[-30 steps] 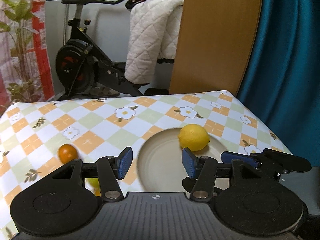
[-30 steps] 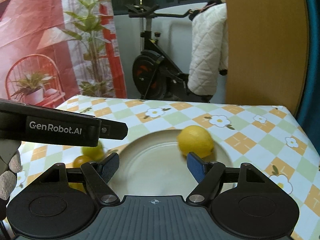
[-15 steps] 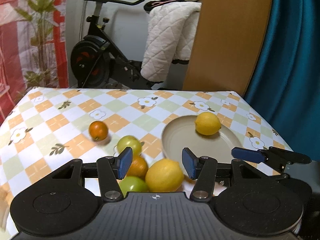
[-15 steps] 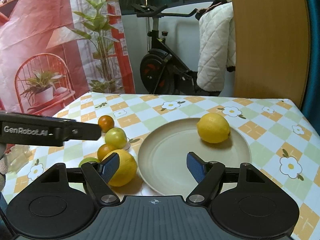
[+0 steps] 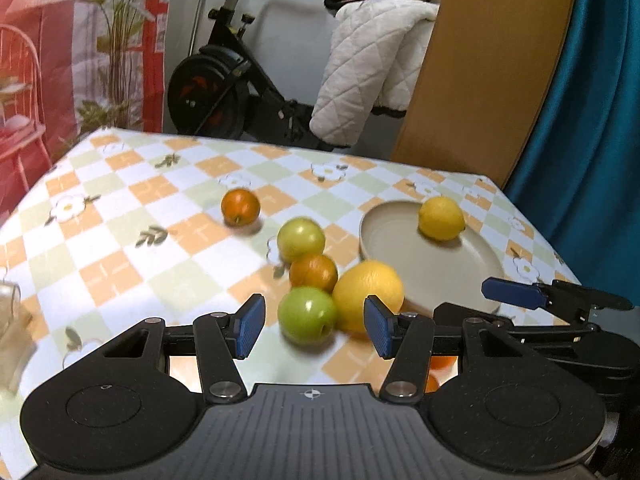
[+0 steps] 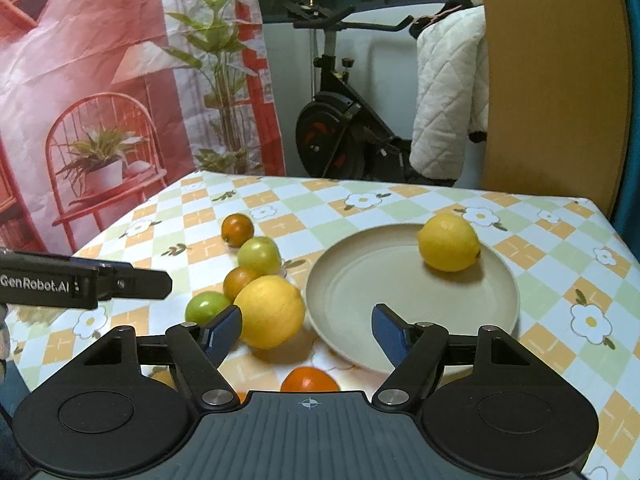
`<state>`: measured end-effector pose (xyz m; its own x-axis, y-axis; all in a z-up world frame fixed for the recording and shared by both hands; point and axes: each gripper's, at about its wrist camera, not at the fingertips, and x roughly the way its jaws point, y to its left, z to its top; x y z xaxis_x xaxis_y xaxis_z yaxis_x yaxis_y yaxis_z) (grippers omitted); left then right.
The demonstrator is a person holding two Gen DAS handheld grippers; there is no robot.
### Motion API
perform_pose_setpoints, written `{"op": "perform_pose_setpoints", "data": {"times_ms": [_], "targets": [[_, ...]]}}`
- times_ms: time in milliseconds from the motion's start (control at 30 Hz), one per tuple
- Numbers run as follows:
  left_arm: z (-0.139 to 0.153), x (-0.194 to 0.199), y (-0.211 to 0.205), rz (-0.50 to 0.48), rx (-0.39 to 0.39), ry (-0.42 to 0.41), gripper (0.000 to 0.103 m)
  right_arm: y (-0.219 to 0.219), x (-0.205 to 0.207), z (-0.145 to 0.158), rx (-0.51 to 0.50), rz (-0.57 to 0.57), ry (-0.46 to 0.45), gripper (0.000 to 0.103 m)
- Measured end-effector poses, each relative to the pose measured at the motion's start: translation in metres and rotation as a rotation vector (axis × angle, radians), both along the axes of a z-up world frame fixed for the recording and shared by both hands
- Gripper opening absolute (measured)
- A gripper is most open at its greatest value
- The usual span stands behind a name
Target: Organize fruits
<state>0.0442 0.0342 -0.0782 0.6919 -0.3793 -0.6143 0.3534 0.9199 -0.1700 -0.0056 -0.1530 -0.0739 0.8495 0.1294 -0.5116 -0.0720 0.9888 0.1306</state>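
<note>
One lemon [image 6: 448, 243] on plate [image 6: 344, 280], long axis sideways | left jaws spread, empty | right jaws closing, empty

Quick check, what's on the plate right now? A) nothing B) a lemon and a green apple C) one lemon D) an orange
C: only one lemon lies on the plate, toward its far side; the big lemon, the green fruits and the oranges all sit on the tablecloth to the plate's left.
</note>
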Motion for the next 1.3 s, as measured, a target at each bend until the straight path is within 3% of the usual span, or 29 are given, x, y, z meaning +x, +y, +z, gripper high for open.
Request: {"op": "perform_pose_setpoints", "data": {"times_ms": [800,1300], "targets": [[-0.022,-0.022,0.015,-0.029,-0.003,0.039,0.057,0.052,-0.028,-0.016,-0.066,0.189,0.070,0.035],[-0.029,-0.019,0.021,-0.033,-0.003,0.053,0.052,0.063,-0.023,-0.030,-0.068,0.221,0.133,0.027]]}}
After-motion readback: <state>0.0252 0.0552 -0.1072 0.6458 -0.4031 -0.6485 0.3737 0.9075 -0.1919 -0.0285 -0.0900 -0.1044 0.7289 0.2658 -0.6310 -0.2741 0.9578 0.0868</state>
